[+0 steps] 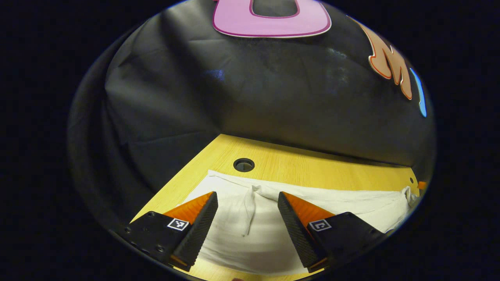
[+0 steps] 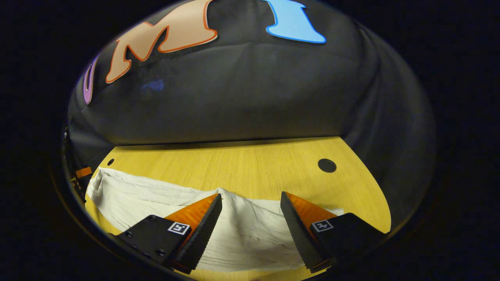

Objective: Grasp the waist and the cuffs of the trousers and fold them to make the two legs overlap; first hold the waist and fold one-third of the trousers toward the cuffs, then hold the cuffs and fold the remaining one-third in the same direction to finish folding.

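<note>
Left gripper view has the left tool (image 1: 247, 199) spread wide over the white trousers (image 1: 250, 234) lying flat on the table (image 1: 304, 164), drawstring between its fingers; the right tool (image 2: 250, 201) gapes likewise over cloth; first fold seemingly unstarted, next both must pinch an edge

In the left gripper view the white trousers (image 1: 250, 230) run out of sight at the lower rim and at the right, so their full length cannot be followed; the left gripper (image 1: 247, 212) covers parts of the cloth on either side of the drawstring. A small orange object (image 1: 421, 185) at the far right edge is cut off — too little shows to tell what it is.

In the right gripper view the trousers (image 2: 156, 195) slip behind the right gripper (image 2: 250, 212) and past the bottom rim. At the left edge a dark shape with an orange patch (image 2: 83, 172) is clipped — unidentifiable. The bench (image 2: 242, 164) is cut off at both sides.
</note>
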Available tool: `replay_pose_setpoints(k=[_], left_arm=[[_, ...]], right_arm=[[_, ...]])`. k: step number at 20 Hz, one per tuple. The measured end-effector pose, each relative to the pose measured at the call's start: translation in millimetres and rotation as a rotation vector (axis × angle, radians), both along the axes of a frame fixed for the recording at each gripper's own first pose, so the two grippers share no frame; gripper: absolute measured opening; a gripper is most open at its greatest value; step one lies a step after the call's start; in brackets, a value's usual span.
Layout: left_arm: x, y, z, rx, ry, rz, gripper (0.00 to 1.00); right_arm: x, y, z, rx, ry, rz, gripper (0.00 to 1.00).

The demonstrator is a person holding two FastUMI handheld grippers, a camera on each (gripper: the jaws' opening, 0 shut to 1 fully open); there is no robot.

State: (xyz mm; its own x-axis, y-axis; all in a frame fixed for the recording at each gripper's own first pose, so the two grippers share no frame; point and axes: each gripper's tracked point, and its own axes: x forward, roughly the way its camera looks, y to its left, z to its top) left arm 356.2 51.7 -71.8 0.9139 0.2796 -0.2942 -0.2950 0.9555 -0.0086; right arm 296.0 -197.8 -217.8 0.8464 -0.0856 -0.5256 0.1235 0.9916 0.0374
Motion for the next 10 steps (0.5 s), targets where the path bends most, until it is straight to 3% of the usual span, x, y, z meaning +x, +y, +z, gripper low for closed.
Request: replay_pose_setpoints(k=[4, 10], left_arm=[[-49.9, -12.9, 5.8, 0.056, 0.02, -0.009, 0.95], [-97.8, -43.0, 31.6, 0.028, -0.06, 0.004, 0.95]], right_arm=[[-38.8, -46.1, 16.3, -0.004, -0.003, -0.073, 0.96], [-101.5, -118.8, 3.4, 0.008, 0.048, -0.198, 0.98]])
